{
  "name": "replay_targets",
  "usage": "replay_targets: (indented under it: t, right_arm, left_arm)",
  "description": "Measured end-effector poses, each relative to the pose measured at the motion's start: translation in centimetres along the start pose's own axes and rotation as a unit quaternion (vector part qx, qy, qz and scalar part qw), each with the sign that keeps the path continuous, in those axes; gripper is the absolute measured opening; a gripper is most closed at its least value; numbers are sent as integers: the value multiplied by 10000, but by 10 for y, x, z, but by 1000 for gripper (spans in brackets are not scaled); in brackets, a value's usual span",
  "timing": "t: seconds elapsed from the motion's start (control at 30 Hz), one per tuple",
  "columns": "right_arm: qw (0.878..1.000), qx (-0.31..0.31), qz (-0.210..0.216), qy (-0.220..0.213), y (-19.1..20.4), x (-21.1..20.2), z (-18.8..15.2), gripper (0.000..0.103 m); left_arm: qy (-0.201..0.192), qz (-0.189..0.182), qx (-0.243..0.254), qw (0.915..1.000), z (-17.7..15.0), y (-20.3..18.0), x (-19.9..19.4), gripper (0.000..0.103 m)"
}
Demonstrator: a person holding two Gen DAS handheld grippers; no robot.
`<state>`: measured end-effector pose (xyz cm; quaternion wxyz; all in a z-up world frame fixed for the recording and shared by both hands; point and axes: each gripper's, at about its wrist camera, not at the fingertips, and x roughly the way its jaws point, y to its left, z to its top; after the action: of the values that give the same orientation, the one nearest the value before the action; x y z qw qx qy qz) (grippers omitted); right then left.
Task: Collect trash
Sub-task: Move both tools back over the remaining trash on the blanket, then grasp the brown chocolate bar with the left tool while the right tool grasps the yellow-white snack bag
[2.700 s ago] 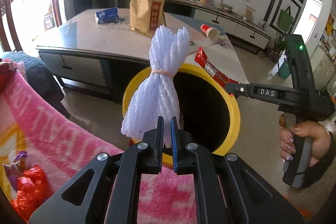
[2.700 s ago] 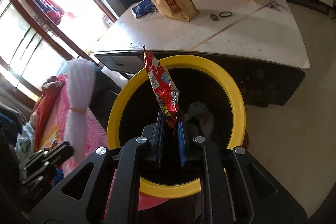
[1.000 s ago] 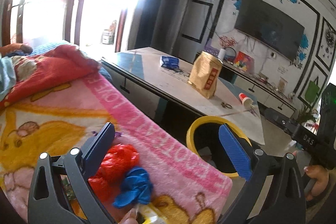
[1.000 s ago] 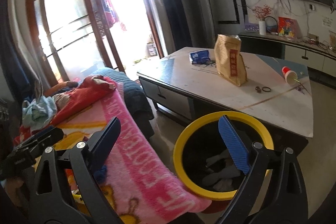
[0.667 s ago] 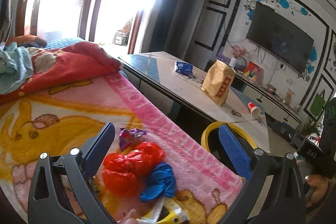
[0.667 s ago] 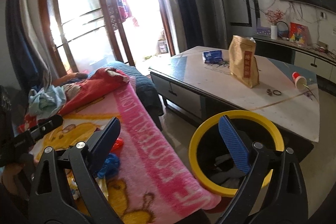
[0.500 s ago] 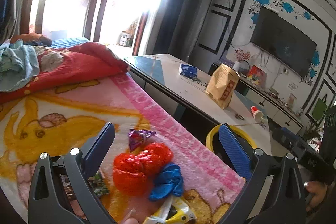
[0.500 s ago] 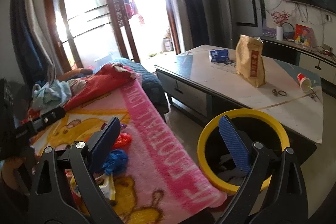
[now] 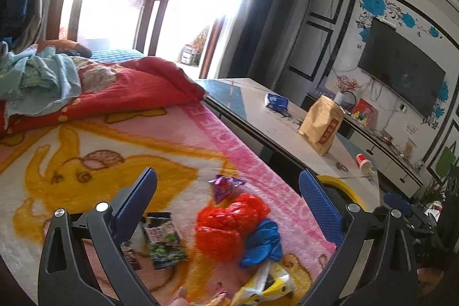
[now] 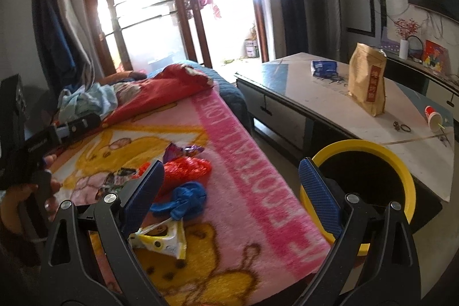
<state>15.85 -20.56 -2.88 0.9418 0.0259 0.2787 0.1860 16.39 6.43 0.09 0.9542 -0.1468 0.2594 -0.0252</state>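
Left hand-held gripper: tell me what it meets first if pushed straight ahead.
Probably the red plastic bag lying on the pink blanket, centred between the open left hand-held gripper jaws; depth is uncertain.

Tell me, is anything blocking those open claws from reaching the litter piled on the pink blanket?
Nothing visible does. The left gripper and right gripper both stand open above the blanket, and the red bag, blue glove, purple wrapper and yellow packet lie uncovered. The glove rests against the red bag, so it may come along.
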Motion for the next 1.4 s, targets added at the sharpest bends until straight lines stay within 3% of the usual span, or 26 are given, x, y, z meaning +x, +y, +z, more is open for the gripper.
replay_targets:
  t: [0.73,1.2,1.4]
  right_arm:
    - [9966,-505,375,530,58,20,-30,86]
    - [9912,-436,412,1184,62,51,-58,86]
    - [9853,-270,581,1584,59,69,-71,86]
  left_arm:
    - [165,592,-373,9974,-14,70,-14,96]
    - [827,824,-647,9910,-49,111,9,95]
    - [1089,662,-732,9891,-64,117,19,75]
